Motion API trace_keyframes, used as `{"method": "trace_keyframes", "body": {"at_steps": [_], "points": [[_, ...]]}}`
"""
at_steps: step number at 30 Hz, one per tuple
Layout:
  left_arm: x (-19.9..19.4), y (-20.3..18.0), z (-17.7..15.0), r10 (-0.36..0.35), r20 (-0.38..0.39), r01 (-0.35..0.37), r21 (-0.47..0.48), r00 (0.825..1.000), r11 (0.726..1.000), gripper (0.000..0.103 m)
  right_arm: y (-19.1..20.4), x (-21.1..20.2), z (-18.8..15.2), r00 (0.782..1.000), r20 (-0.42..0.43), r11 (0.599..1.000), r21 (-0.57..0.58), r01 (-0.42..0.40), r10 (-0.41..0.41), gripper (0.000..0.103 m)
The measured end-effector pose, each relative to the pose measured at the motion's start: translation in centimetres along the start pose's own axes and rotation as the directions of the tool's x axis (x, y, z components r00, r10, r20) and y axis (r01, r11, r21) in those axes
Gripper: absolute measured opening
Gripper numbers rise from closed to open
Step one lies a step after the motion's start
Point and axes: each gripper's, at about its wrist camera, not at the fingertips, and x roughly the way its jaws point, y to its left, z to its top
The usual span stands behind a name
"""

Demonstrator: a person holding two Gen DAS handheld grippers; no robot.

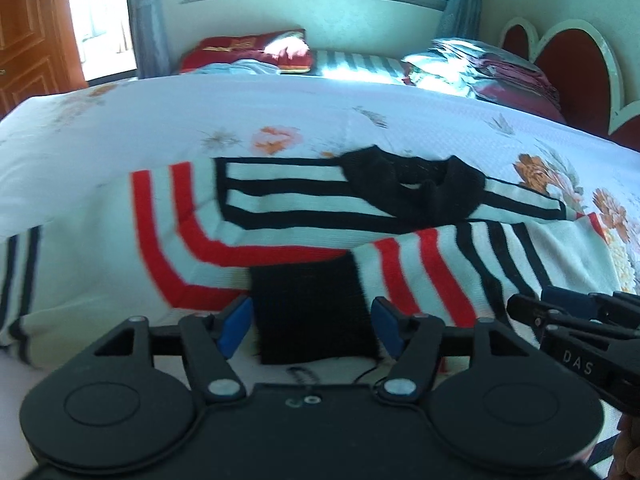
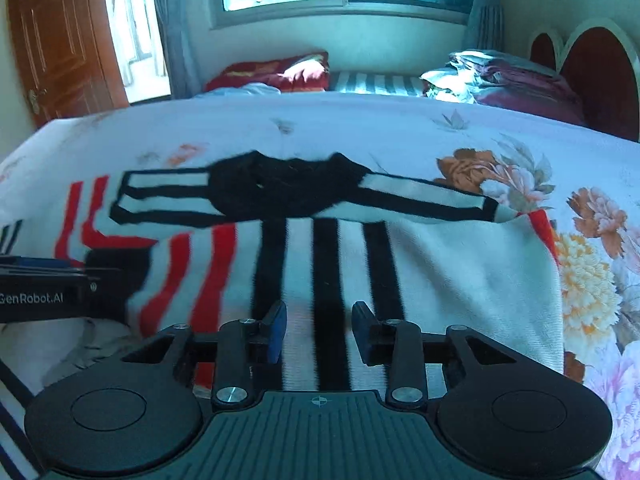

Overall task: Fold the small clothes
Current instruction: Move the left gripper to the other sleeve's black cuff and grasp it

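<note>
A white knit sweater (image 1: 288, 208) with red and black stripes and a black collar (image 1: 416, 184) lies on the bed, one sleeve folded across its body. That sleeve's black cuff (image 1: 312, 312) lies between the blue pads of my left gripper (image 1: 310, 330), which stand apart from it, open. My right gripper (image 2: 318, 330) hovers open over the sweater's (image 2: 460, 264) black-striped part, nothing pinched. The right gripper (image 1: 568, 312) also shows at the left wrist view's right edge, and the left gripper (image 2: 48, 280) at the right wrist view's left edge.
The sweater rests on a white floral bedsheet (image 1: 200, 112). At the far side lie a red pillow (image 1: 248, 50) and a stack of folded bedding (image 1: 480, 68) by the red headboard (image 1: 580, 60). A wooden door (image 2: 60, 48) stands at the far left.
</note>
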Motion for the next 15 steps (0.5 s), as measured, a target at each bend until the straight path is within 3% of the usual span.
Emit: {"method": "trace_keyframes", "body": {"at_steps": [8, 15], "points": [[-2.3, 4.0, -0.2, 0.000, 0.012, 0.000, -0.020, 1.000, 1.000, 0.073, 2.4, 0.4, -0.1, 0.999, -0.035, 1.000, -0.004, 0.028, -0.028, 0.040], [-3.9, 11.4, -1.0, -0.003, 0.008, 0.004, -0.154, 1.000, 0.988, 0.074, 5.8, -0.5, 0.2, 1.000, -0.022, 1.000, 0.024, 0.012, -0.011, 0.041]]}}
